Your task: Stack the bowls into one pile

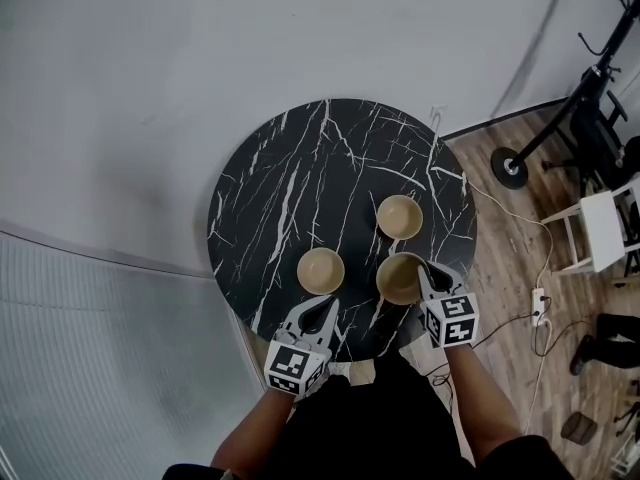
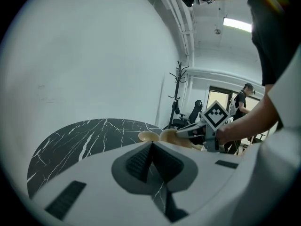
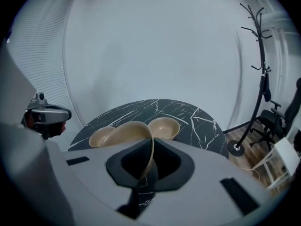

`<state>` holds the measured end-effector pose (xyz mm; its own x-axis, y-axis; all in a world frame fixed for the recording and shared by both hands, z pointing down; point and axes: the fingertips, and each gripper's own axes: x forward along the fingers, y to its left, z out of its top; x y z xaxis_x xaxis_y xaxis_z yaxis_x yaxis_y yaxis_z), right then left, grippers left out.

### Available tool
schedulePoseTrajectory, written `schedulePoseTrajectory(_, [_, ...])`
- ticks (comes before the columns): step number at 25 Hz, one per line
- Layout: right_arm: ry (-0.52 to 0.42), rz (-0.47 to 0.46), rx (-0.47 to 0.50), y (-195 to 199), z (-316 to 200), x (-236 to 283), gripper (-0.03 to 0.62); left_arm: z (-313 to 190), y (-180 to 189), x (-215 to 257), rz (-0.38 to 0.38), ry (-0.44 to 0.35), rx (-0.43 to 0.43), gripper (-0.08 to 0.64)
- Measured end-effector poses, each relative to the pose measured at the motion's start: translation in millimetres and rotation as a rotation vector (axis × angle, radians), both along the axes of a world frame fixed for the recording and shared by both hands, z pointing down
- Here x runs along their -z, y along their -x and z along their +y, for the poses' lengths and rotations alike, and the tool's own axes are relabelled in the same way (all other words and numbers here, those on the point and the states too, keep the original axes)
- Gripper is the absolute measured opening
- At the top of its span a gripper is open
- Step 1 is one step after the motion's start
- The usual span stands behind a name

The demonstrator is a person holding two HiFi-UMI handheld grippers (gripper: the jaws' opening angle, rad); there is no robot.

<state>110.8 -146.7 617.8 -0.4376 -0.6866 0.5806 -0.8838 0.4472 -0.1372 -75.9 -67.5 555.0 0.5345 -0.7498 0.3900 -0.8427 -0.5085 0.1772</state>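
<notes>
Three tan bowls are over a round black marble table [image 1: 290, 178]. One bowl [image 1: 399, 216] stands at the right, another [image 1: 320, 270] near the front edge. My right gripper [image 1: 425, 273] is shut on the rim of the third bowl [image 1: 398, 279], which hangs tilted above the table's front right. In the right gripper view that rim [image 3: 149, 142] runs between the jaws, and the two standing bowls [image 3: 101, 136] [image 3: 164, 126] lie beyond. My left gripper [image 1: 318, 313] is just in front of the near bowl, jaws together on nothing [image 2: 151, 146]. The left gripper view shows the held bowl [image 2: 171, 136].
The table stands against a curved white wall with blinds [image 1: 90, 348] at the left. On the wooden floor to the right are a black stand [image 1: 512, 166], a white chair [image 1: 605, 223] and a cable with a power strip [image 1: 540, 306]. A coat rack [image 3: 261, 69] stands beyond the table.
</notes>
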Motion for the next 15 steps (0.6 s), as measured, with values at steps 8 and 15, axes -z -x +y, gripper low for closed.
schedulePoseTrajectory(8, [-0.029, -0.006, -0.024, -5, -47, 10, 0.028, -12, 3, 5, -0.014, -0.007, 0.038, 0.012])
schedulePoseTrajectory(15, [-0.023, 0.017, 0.008, -8, -86, 0, 0.028, -16, 2, 3, -0.024, -0.001, 0.079, 0.012])
